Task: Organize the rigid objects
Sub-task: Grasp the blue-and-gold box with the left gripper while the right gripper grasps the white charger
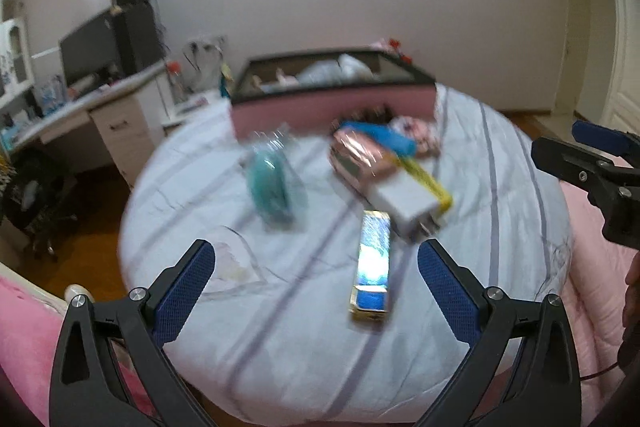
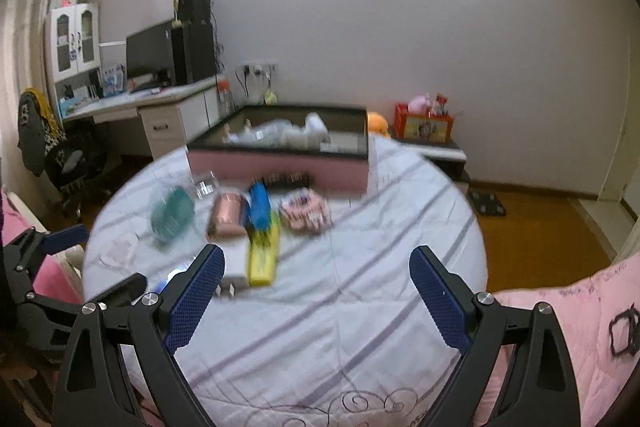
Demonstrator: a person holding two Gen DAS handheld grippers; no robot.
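Both grippers hover above a round surface covered with a striped sheet (image 2: pixel 360 307); left gripper (image 1: pixel 316 267) has its jaws spread wide with nothing between them, right gripper (image 2: pixel 316 275) likewise spread and empty. Loose items lie in a cluster on the sheet, just in front of a pink box (image 1: pixel 332 103) with a dark rim, which already holds some pale items (blurred, not identifiable). Nearest the left gripper: a long narrow shiny carton (image 1: pixel 372 263), blue with gold edging, lying flat and pointing away. Behind it, a white box (image 1: pixel 404 201) touching a yellow strip (image 1: pixel 426 183), a pink metallic pack (image 1: pixel 360 157), a blue item (image 1: pixel 384 137), and a teal object in clear wrap (image 1: pixel 274 183) off to the left. Judgement: the carton looks light and stiff; its glossy skin may slip, so pinch across the narrow width near mid-length. The wrapped teal piece would likely crinkle and slide.
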